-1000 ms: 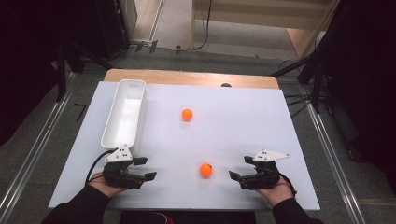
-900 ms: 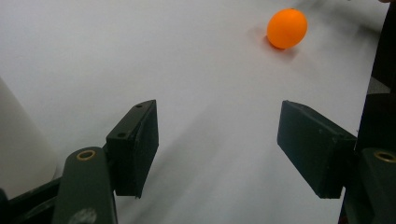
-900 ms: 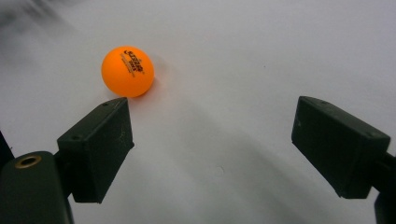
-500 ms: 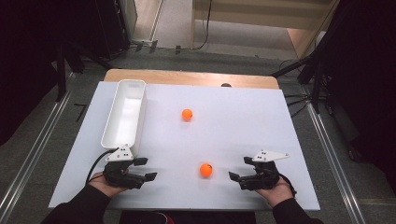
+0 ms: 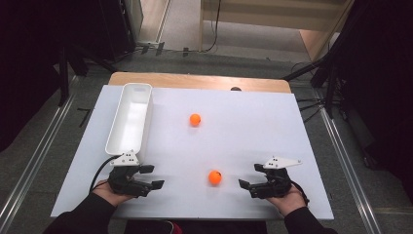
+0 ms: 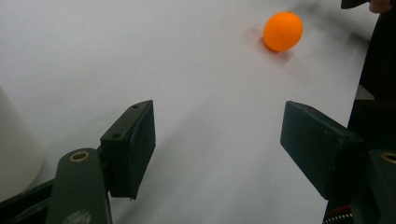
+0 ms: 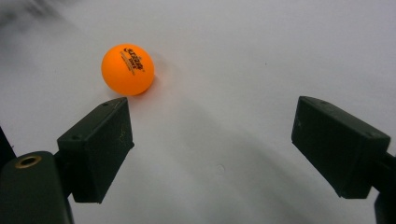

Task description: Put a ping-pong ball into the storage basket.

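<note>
The white table top (image 5: 272,126) is the biggest thing here, a wide flat sheet with a strip of brown wood (image 5: 195,80) showing along its far edge. Most of it is bare, so there is lots of room to move in the middle and on the right side.

A long white bin (image 5: 130,122) lies close to the left edge, running from the far left corner toward the near edge. It looks empty inside.

The left gripper (image 5: 152,176) sits near the near edge, just past the near end of the bin, held in the person's left hand (image 5: 108,192). Its jaws have just been opening a bit, they stand apart, and nothing is between them (only bare white table shows there in the left gripper view).

The right gripper (image 5: 248,176) rests near the near edge too, toward the right corner. Its jaws are spread wide and hold nothing.

One orange ping-pong ball (image 5: 215,177) lies between the two grippers, near the near edge, touching neither. In the right gripper view it has small dark print on it.

The other orange ball (image 5: 195,119) sits alone out in the middle, well apart from everything.
</note>
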